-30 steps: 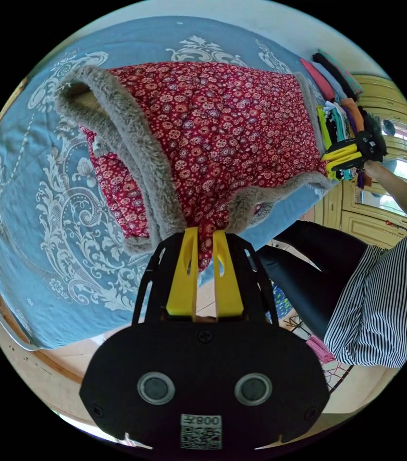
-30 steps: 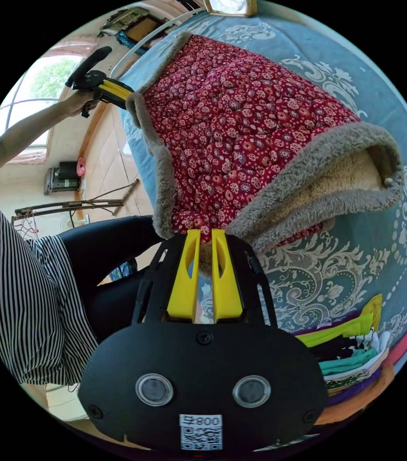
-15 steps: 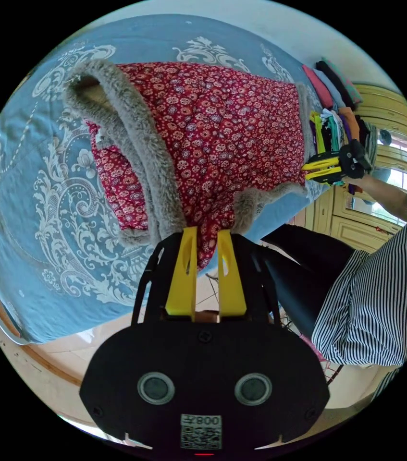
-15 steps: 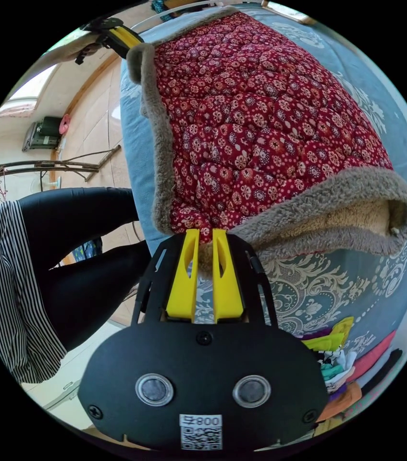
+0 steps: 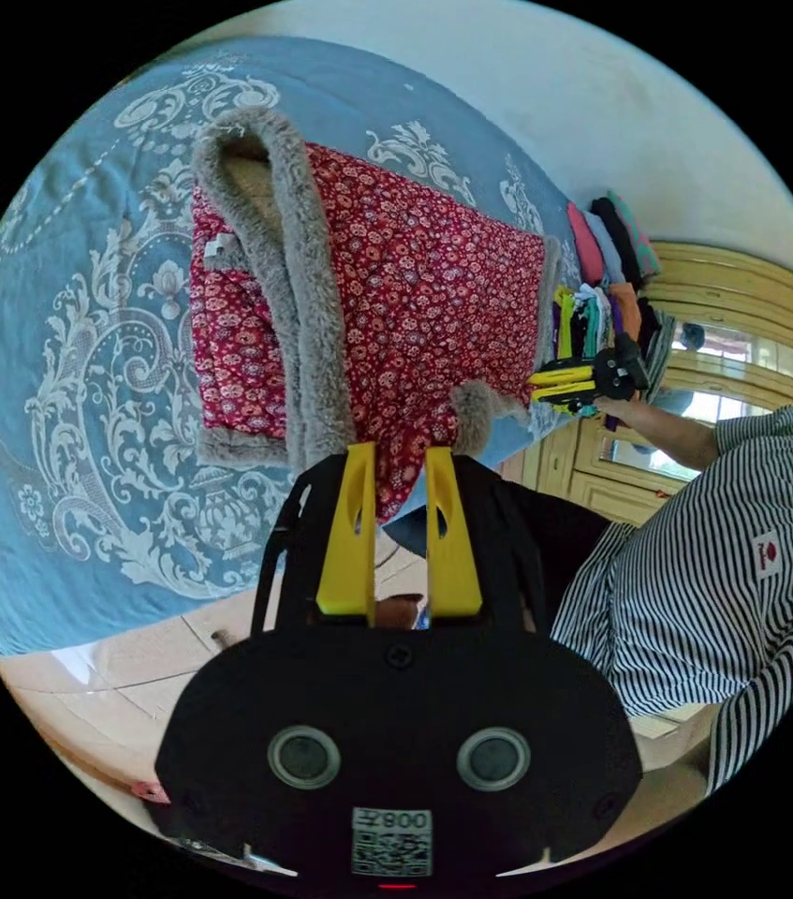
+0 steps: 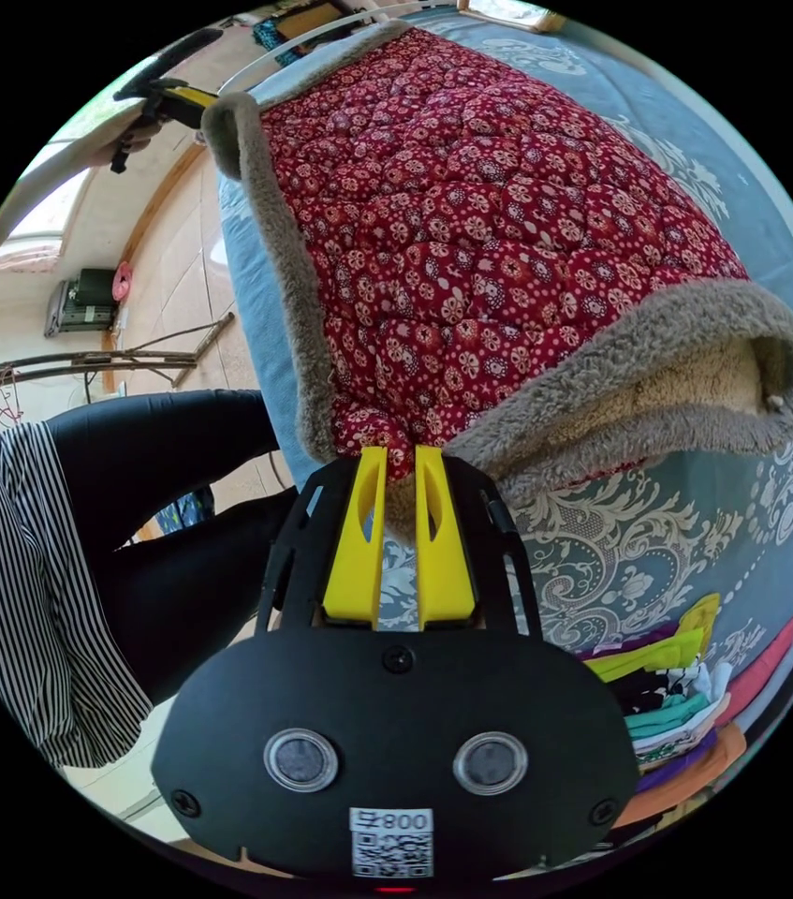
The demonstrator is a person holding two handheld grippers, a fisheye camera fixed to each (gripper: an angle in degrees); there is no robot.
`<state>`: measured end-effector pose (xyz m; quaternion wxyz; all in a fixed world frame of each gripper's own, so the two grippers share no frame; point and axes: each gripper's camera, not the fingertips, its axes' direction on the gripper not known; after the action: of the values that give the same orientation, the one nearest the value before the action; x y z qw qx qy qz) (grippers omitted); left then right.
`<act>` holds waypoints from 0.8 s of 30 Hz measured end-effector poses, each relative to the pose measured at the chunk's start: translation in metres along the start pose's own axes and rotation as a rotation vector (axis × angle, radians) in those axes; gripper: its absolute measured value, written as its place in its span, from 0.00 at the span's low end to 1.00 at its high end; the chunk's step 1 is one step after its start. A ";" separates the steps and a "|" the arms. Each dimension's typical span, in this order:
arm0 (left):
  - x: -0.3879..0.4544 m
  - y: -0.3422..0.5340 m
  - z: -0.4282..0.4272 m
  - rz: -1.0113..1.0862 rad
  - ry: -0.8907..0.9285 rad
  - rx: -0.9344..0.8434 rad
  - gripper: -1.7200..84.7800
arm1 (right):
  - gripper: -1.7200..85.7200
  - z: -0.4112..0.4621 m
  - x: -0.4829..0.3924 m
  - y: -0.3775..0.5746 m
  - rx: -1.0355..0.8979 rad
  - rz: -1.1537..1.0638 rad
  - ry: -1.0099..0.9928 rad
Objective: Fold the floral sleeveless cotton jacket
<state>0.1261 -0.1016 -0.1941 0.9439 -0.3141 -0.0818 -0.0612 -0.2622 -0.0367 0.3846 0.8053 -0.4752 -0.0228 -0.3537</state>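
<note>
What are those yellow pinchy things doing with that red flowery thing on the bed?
A person in a striped shirt holds a claw in each hand and is folding the red floral jacket on the blue bedspread. The right claw is pinched shut on one furry corner near the bed's edge. The left claw sits at the other corner with its jaws a little apart, fabric between them. A stack of folded clothes lies nearby.

You have before you — one floral jacket (image 5: 396, 281) with grey fleece trim; one blue patterned bedspread (image 5: 87, 375); one stack of folded clothes (image 6: 686, 684); two yellow-jawed grippers — left gripper (image 5: 394, 468), right gripper (image 6: 400, 465); one person in a striped shirt (image 5: 714, 609).
</note>
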 end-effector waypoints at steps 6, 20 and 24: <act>-0.012 0.005 0.003 0.059 0.022 -0.023 0.13 | 0.09 0.005 0.008 0.009 0.002 0.011 -0.027; -0.009 -0.013 0.020 0.115 0.145 0.030 0.10 | 0.09 0.000 0.059 0.040 0.020 0.099 -0.138; -0.019 -0.029 0.074 0.016 -0.037 -0.087 0.07 | 0.09 -0.012 0.080 0.061 0.091 0.191 -0.223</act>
<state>0.0945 -0.0791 -0.1220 0.9281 -0.3567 -0.0937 -0.0514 -0.1694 -0.0717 0.3620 0.8484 -0.4747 -0.0828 -0.2189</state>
